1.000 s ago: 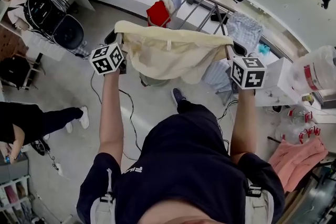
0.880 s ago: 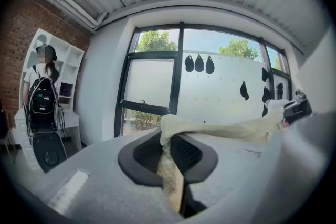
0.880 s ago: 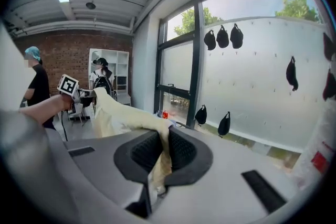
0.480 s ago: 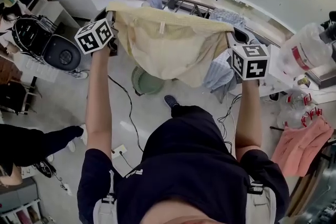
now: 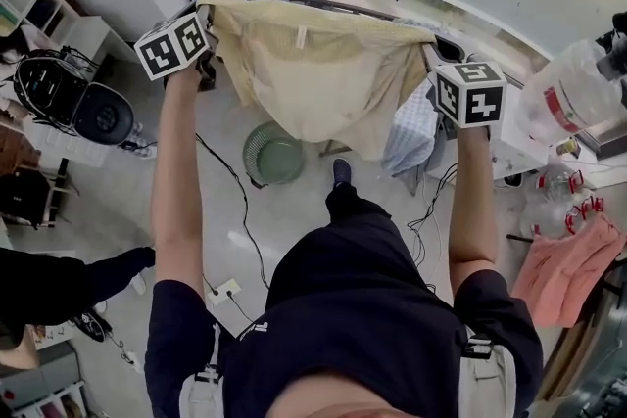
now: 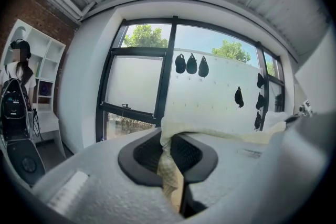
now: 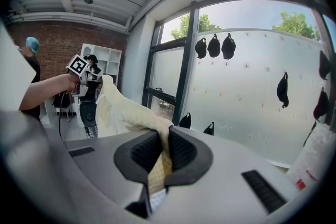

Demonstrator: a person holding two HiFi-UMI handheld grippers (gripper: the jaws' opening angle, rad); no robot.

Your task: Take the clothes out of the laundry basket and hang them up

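Note:
A pale yellow garment point(image 5: 318, 78) hangs spread between my two grippers, held up in front of the drying rack's top rail point(image 5: 367, 11) by the window. My left gripper point(image 5: 203, 64) is shut on the garment's left edge, and the cloth point(image 6: 169, 168) shows pinched between its pads. My right gripper point(image 5: 436, 64) is shut on the right edge, where the fabric point(image 7: 156, 168) runs down between the pads. From the right gripper view the garment point(image 7: 118, 110) stretches over to the left gripper's marker cube point(image 7: 77, 66). The round green laundry basket point(image 5: 273, 155) stands on the floor below.
A blue checked cloth point(image 5: 411, 127) hangs on the rack under the right gripper. Pink fabric point(image 5: 568, 269) lies at the right, near a plastic bag point(image 5: 573, 103). A black chair point(image 5: 73, 98) and another person's leg point(image 5: 69, 279) are at the left. Cables cross the floor.
Both grippers have lifted the stretched garment higher and carried it toward the window. It now covers the rack's top and the clothes that showed there before.

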